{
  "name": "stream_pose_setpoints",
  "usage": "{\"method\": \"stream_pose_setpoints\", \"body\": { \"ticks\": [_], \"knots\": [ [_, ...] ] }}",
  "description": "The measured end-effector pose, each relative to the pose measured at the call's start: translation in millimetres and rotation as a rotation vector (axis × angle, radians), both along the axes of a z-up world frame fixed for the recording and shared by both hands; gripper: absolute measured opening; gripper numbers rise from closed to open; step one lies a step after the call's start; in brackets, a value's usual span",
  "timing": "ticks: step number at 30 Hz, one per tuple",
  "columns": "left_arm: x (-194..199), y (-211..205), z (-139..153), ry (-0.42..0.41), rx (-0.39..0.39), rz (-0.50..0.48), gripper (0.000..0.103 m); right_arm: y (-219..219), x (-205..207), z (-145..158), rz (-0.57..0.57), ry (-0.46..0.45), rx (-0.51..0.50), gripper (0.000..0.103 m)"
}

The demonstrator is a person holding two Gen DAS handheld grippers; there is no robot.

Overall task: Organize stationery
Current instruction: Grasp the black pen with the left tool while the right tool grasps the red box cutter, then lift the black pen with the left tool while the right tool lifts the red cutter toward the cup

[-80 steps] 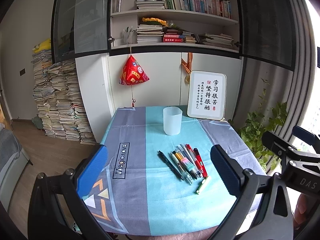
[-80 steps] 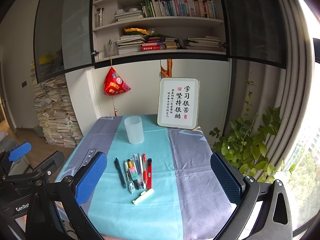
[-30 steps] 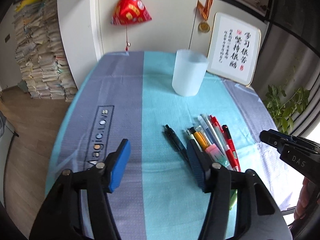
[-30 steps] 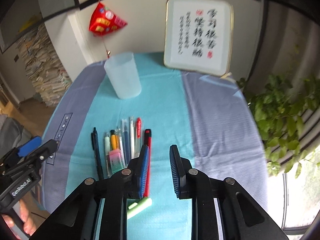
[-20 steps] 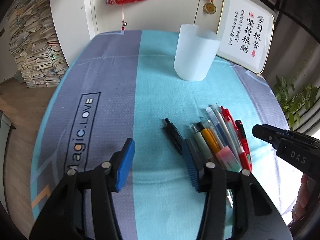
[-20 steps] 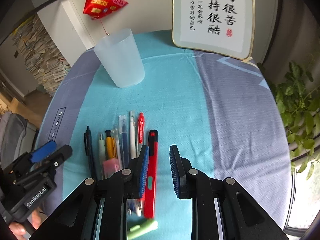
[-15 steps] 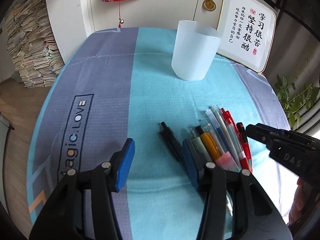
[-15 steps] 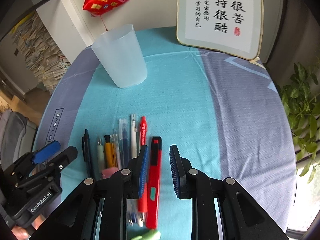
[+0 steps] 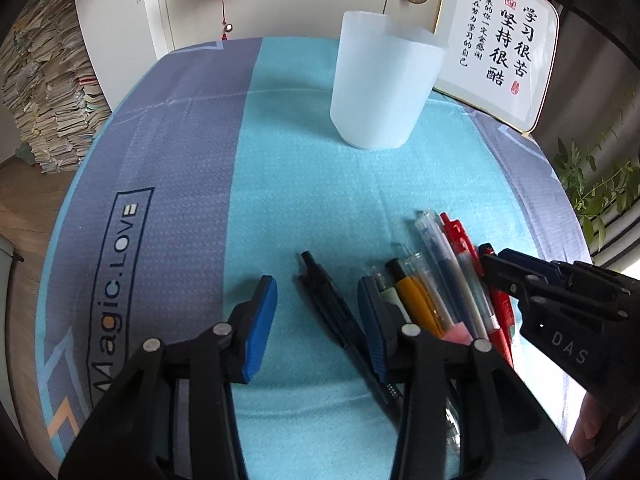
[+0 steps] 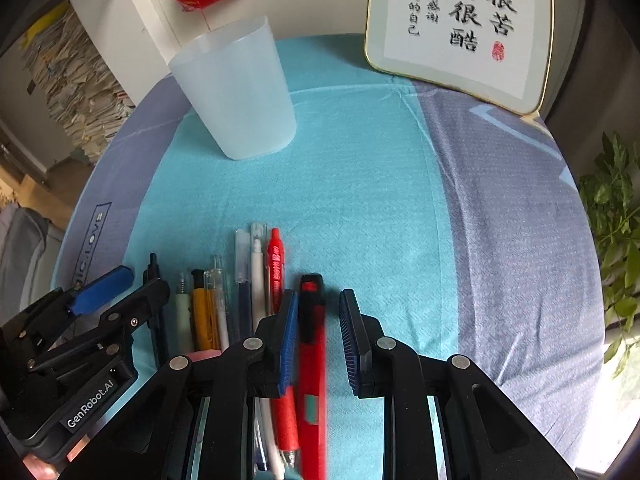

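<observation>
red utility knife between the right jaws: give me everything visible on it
The red utility knife is a long flat red plastic body with a black end cap pointing toward the cup and a small greenish patch lower down. It lies flat on the teal cloth, rightmost in the pen row, beside a red pen. The right gripper straddles it, jaws not visibly pressing.

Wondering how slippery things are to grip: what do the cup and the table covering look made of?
The cup looks like frosted translucent plastic: milky, matte, light glowing through its thin wall. The table covering looks like woven fabric: fine textured weave, soft creases, no shine.
</observation>
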State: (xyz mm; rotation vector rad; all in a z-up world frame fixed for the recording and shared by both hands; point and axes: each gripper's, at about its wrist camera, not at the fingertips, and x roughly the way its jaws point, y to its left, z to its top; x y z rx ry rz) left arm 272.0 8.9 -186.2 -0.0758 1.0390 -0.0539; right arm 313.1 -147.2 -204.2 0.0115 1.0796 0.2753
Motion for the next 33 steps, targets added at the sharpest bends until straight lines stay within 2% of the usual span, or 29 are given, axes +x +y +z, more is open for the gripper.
{"method": "stream_pose_setpoints", "body": {
  "ticks": [2,5,9,24,25,33],
  "knots": [
    [0.3,-1.1,-0.2,-0.003,0.008,-0.001,0.035,-0.1,-1.7,0.5,0.005,0.000,0.003,0.016],
    [2.2,-2.5,-0.3,-0.007,0.008,-0.004,0.024,-3.1,-0.1,1.4,0.006,0.004,0.031,0.014],
    [2.7,2.4,1.1,0.000,-0.057,-0.002,0.016,-8.0,-3.4,9.1,0.006,-0.016,0.064,0.014],
    [-36.1,-2.1,59.9,-0.160,-0.036,-0.046,0.013,-18.6,-44.6,64.6,0.023,-0.158,0.099,0.014],
    [-40.3,-2.2,64.9,-0.175,-0.038,-0.050,0.009,-18.2,-48.7,69.3,0.028,-0.169,0.103,0.014],
    [-59.4,-1.3,92.9,-0.255,-0.030,-0.066,0.009,-18.1,-73.6,95.3,0.040,-0.242,0.105,0.014]
  ]
}}
